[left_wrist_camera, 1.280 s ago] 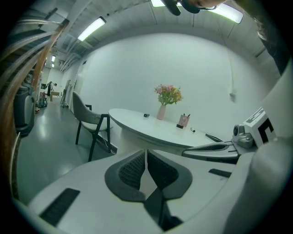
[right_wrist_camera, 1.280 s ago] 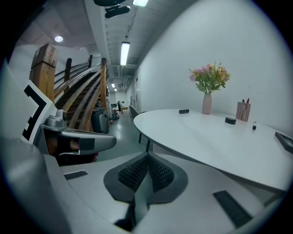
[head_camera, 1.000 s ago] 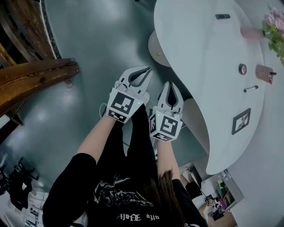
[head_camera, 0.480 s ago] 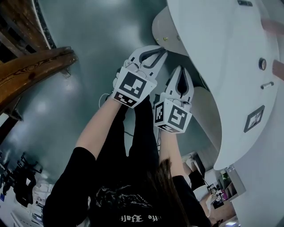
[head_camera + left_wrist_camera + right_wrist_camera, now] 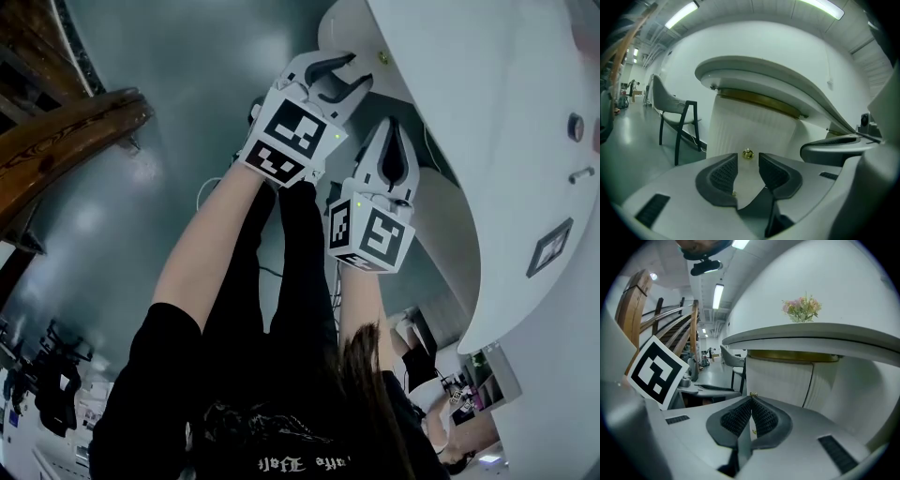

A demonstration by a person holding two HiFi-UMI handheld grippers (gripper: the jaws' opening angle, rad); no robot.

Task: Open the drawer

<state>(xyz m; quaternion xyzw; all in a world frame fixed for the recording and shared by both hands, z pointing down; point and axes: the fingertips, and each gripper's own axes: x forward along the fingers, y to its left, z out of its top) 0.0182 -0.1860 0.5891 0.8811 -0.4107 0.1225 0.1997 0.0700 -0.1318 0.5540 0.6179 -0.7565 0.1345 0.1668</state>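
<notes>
The shiny grey floor [image 5: 187,84] and the big white table [image 5: 469,131], with its smooth top and round edge, are seen from above in the head view. Only the two gripper views look under that top, where the drawer [image 5: 750,129] sits. Its front is white, curved like a drum and covered in thin up-and-down ridges, with a gold strip along its top edge. A chair [image 5: 670,105] with a pale seat and thin black legs shows only in the gripper views, off to the table's left. The left gripper [image 5: 343,75] is at the table's edge, facing the drawer. Its jaws have just been opening and now stand wide, with bumpy dark pads [image 5: 723,172] that squeeze nothing. The right gripper [image 5: 751,399] beside it has its jaws pressed together, empty. Only the right gripper view shows the pink flowers [image 5: 802,309] on the table top. The tiny round gold knob [image 5: 748,153] on the drawer front shows in the gap just past the left tips.
</notes>
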